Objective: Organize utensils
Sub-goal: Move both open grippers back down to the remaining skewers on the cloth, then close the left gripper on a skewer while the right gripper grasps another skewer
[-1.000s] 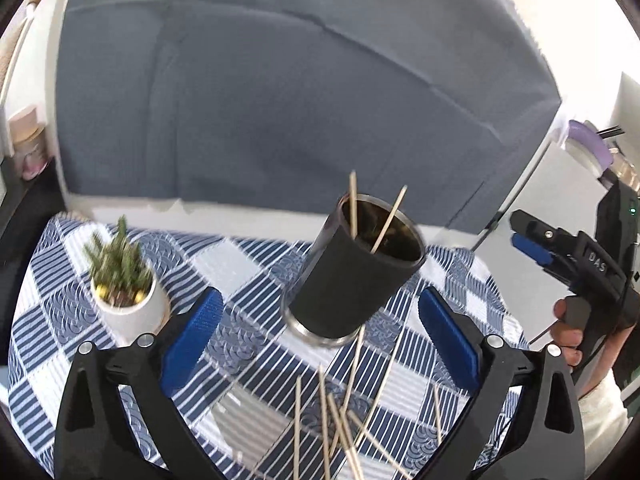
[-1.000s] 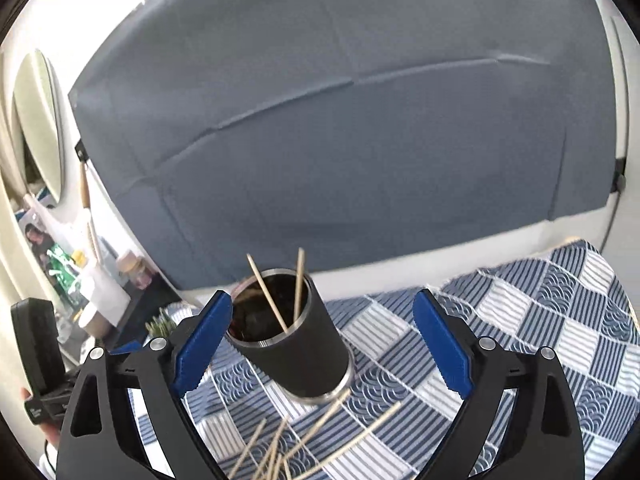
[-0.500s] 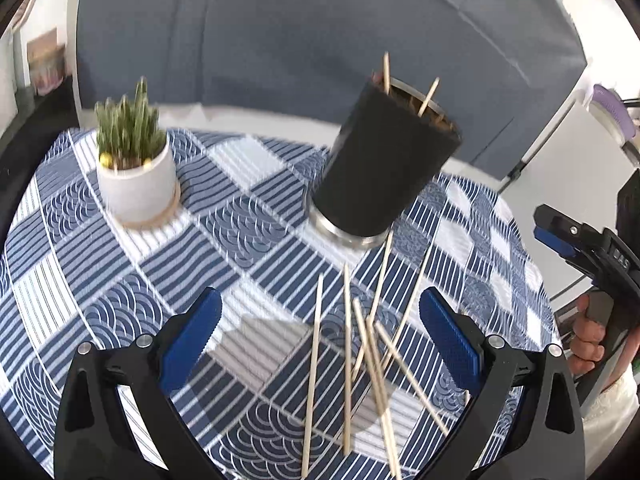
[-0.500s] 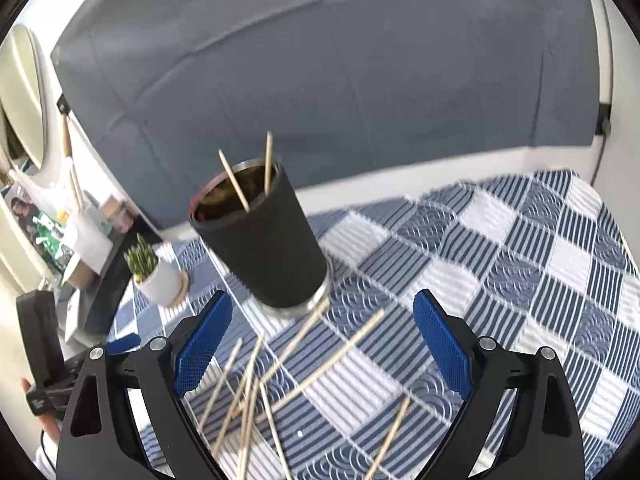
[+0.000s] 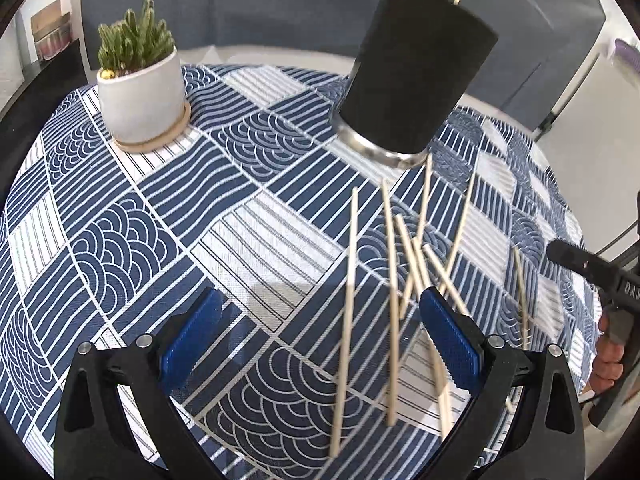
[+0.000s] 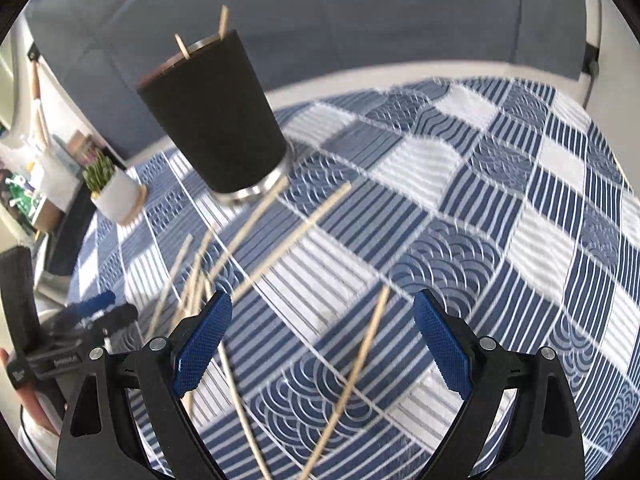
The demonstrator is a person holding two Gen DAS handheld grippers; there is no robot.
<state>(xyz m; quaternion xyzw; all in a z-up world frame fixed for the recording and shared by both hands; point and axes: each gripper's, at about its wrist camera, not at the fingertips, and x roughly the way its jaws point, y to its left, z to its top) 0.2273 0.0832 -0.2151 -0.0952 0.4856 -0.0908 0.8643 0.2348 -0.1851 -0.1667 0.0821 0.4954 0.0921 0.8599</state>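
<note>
thin pale wooden skewers (image 5: 394, 280) lie scattered on the blue-and-white patterned tablecloth (image 5: 168, 216) just in front of the black metal-based cup (image 5: 412, 72); light, stiff, snap-prone, roll easily, so pinch mid-shaft; left gripper (image 5: 320, 344) and right gripper (image 6: 320, 344) both spread, empty.

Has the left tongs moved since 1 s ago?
Yes. The left tongs dropped toward the skewers; the black cup and the potted plant slid up in their view.
</note>
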